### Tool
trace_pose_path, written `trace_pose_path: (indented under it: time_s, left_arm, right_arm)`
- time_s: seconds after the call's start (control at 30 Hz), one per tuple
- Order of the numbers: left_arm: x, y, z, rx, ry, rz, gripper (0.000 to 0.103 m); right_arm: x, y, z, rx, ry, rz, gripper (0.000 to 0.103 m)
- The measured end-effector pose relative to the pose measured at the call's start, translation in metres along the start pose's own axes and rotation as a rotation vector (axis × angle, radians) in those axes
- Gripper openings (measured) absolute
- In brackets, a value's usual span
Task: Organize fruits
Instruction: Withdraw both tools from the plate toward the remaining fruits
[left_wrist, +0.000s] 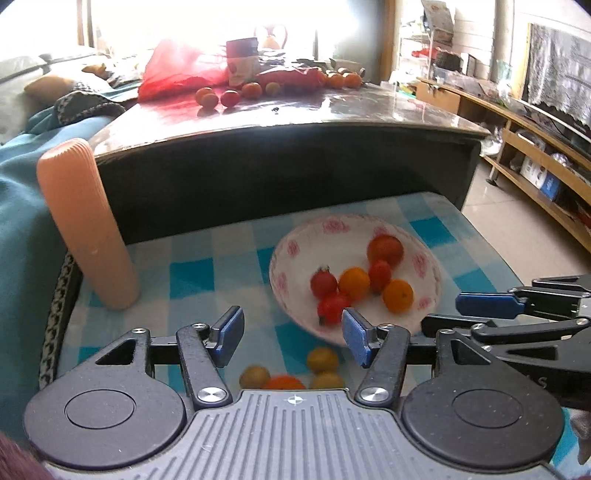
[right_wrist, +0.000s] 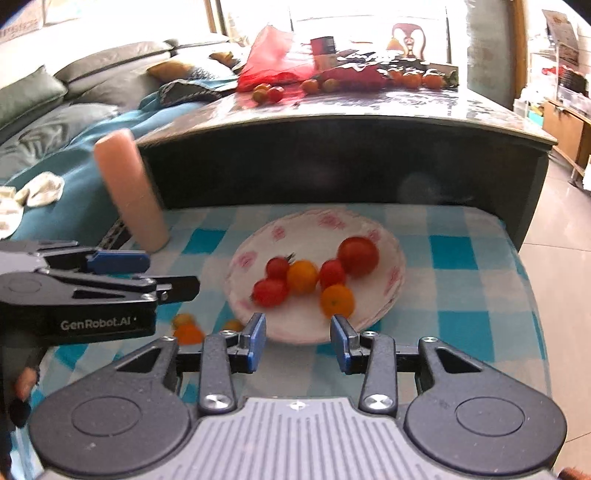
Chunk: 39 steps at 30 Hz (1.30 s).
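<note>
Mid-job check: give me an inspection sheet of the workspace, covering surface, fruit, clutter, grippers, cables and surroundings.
Surface: blue-and-white checked cloth.
Job's things: plate holding six fruits, red and orange; four loose fruits on the cloth near the left gripper.
Clutter: ribbed peach cylinder standing left of the plate.
Grippers: left gripper open, empty; right gripper open, empty, at the plate's near rim.
Cables: nothing seen.
Surroundings: dark table behind with more fruit and a red bag; sofa on the left.

Six fruits (right_wrist: 303, 276) in floral plate (right_wrist: 391, 254)
</note>
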<state>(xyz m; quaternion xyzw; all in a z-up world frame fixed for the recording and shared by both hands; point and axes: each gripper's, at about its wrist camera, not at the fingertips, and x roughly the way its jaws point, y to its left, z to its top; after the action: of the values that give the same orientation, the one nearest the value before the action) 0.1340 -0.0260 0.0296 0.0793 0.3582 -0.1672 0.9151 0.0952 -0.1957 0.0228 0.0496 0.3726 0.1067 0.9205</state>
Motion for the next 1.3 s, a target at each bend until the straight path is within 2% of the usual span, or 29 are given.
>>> trace_pose_path:
  time_s: [0.17, 0.37, 0.53, 0.67, 1.17, 1.3]
  left_arm:
    - [-0.014, 0.006, -0.011, -0.018, 0.015, -0.012, 0.068]
    - [-0.019, 0.004, -0.016, 0.013, 0.017, -0.037, 0.069]
    - [-0.011, -0.001, -0.029, 0.07, 0.068, -0.047, 0.069]
    - [-0.005, -0.003, -0.037, 0.11, 0.098, -0.038, 0.069]
    - [0.006, 0.017, -0.039, 0.05, 0.147, -0.032, 0.068]
    - [0.008, 0.025, -0.039, 0.026, 0.154, -0.027, 0.068]
  right_arm:
    - [-0.012, 0.015, -0.017, -0.024, 0.031, 0.035, 0.054]
    - [-0.022, 0.027, -0.025, -0.053, 0.028, 0.053, 0.054]
    - [-0.016, 0.025, -0.017, -0.046, 0.03, 0.039, 0.054]
    - [0.0, 0.022, -0.016, -0.042, 0.066, 0.02, 0.054]
    - [0.025, 0.032, -0.019, -0.085, 0.13, 0.049, 0.054]
    - [0.031, 0.035, -0.016, -0.084, 0.136, 0.08, 0.054]
